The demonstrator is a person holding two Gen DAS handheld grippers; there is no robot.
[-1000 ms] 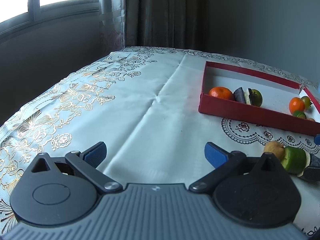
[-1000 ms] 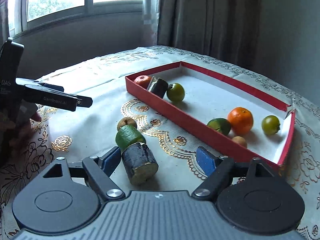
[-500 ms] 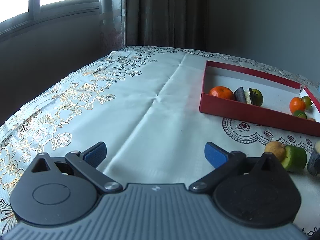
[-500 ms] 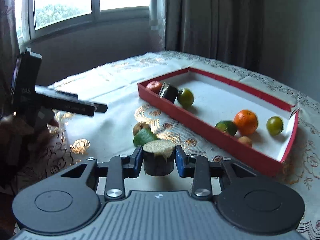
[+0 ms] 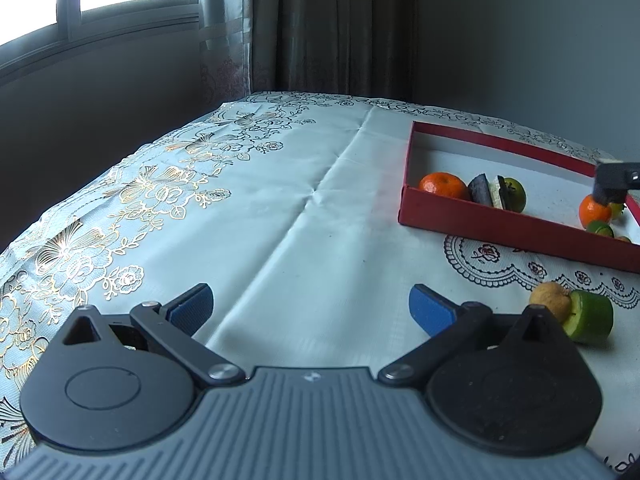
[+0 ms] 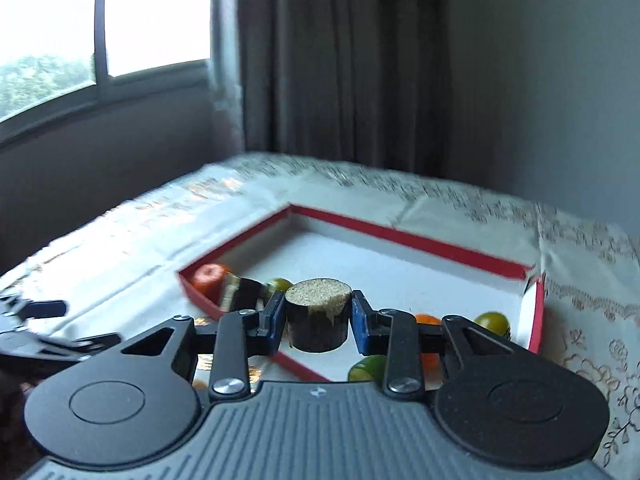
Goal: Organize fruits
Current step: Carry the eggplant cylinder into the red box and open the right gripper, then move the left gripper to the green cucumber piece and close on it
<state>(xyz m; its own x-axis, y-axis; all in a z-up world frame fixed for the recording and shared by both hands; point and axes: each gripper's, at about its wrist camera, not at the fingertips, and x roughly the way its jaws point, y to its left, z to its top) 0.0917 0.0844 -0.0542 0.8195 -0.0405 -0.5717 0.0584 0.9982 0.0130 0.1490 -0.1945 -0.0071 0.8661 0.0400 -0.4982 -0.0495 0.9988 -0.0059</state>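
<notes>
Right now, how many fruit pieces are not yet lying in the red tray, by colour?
Green cut piece: 1
Tan fruit: 1
Dark piece, held in the right gripper: 1
Total: 3

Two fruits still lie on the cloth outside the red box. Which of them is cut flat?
The green piece: a flat cut face shows on its end. The yellowish-brown fruit touching it is whole and round. Both lie in front of the red box.

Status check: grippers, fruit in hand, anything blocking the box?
Right gripper shut on dark chunk, over red box. Left gripper open, empty. Two pieces on cloth. Nothing blocking.
</notes>
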